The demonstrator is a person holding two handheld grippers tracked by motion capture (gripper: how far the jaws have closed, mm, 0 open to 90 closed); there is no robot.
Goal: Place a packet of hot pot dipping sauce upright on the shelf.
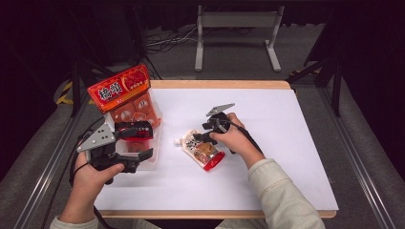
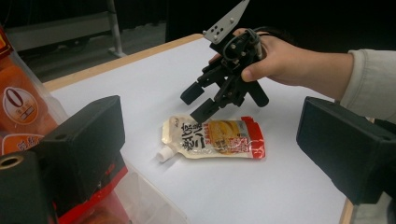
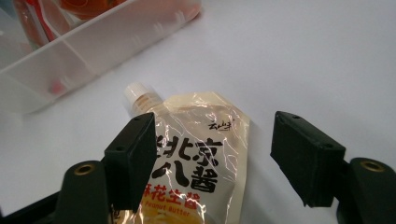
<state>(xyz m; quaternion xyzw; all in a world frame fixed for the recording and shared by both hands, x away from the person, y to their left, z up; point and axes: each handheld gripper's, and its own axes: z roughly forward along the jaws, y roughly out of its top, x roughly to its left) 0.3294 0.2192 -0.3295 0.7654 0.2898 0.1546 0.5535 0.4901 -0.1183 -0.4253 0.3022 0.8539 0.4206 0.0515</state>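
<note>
Here the right hand-held gripper (image 1: 198,138) hangs just above a sauce pouch (image 1: 203,150) that lies flat on the white sheet covering the desk (image 1: 286,143), near the middle and a little toward the near edge. The pouch's white spout (image 3: 136,95) points toward the left edge, where a clear plastic bin (image 1: 155,160) stands, and its red bottom end points toward the near edge. The right hand-held gripper's jaws stand wide apart, tilted down over the spout end of the pouch; in the right gripper view one jaw overlaps the printed front and the other sits over bare sheet beside it, and neither pad presses on it. The left hand-held gripper (image 1: 138,143) rests by the left edge of the desk at the bin, its jaws open with nothing between them. Orange and red snack packs (image 1: 122,93) stand in the bin, toward its far end
</note>
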